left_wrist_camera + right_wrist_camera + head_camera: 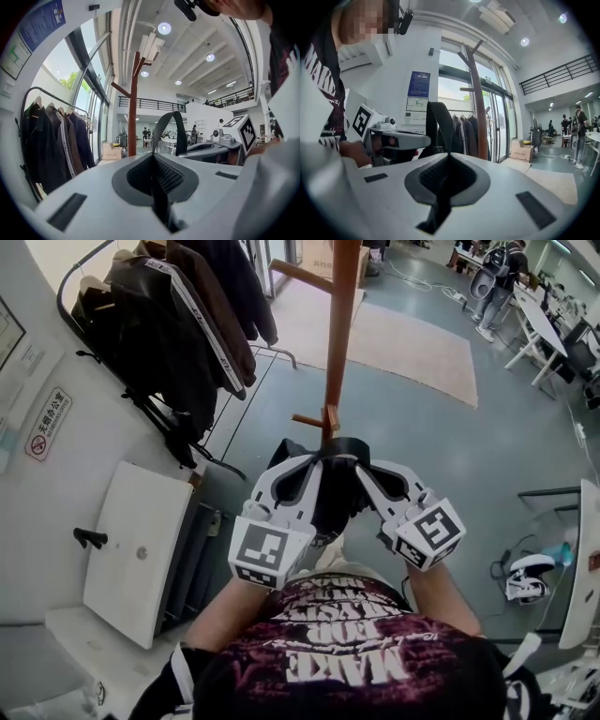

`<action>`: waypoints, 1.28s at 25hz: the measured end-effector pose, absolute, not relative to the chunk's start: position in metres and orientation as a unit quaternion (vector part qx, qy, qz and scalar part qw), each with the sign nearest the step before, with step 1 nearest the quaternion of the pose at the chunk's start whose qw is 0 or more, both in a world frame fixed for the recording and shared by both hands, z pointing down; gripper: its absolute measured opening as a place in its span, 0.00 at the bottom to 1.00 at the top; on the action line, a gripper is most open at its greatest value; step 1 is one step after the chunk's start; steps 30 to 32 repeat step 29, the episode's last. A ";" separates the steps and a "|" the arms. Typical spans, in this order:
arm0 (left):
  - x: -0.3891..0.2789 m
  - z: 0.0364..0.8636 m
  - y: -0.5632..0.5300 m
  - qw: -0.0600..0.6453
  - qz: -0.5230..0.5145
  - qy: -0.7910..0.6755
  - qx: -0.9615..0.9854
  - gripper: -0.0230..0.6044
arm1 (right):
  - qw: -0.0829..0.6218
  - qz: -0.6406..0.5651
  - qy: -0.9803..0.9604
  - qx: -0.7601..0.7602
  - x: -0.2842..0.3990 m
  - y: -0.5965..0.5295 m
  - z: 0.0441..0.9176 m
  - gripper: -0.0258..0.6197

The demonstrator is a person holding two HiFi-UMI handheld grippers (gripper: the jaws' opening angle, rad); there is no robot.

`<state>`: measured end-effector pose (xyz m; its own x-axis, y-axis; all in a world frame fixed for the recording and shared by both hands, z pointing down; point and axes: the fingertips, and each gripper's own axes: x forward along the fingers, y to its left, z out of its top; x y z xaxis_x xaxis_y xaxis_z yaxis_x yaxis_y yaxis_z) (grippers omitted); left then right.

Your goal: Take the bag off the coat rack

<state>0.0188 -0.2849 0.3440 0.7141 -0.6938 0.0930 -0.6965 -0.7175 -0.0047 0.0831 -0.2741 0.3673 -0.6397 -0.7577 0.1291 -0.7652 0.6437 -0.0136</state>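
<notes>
The black bag (328, 488) hangs between my two grippers, close in front of the person's chest and just below the wooden coat rack (342, 324). My left gripper (311, 468) is shut on the bag's black strap (168, 127), which loops up from its jaws (152, 161). My right gripper (361, 472) is shut on the same strap (437, 126), which rises from its pads (447, 159). In both gripper views the strap's loop stands free of the rack's pegs, with the pole (132, 108) behind it. The bag's body is mostly hidden by the grippers.
A clothes rail with dark jackets (178, 324) stands at the left by the wall. A white cabinet (141, 549) sits at the lower left. A beige rug (403, 343) lies beyond the rack. Desks and people (497, 282) are far right. A white device (527, 576) lies on the floor.
</notes>
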 end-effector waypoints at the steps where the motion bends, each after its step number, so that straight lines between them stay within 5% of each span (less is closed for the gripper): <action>1: 0.017 0.340 -0.280 0.015 0.043 -0.373 0.927 0.05 | 0.056 0.032 -0.905 0.421 0.081 -0.269 0.363 0.06; 32: 0.009 0.332 -0.253 0.012 0.046 -0.347 0.937 0.05 | 0.065 0.038 -0.899 0.431 0.071 -0.242 0.354 0.06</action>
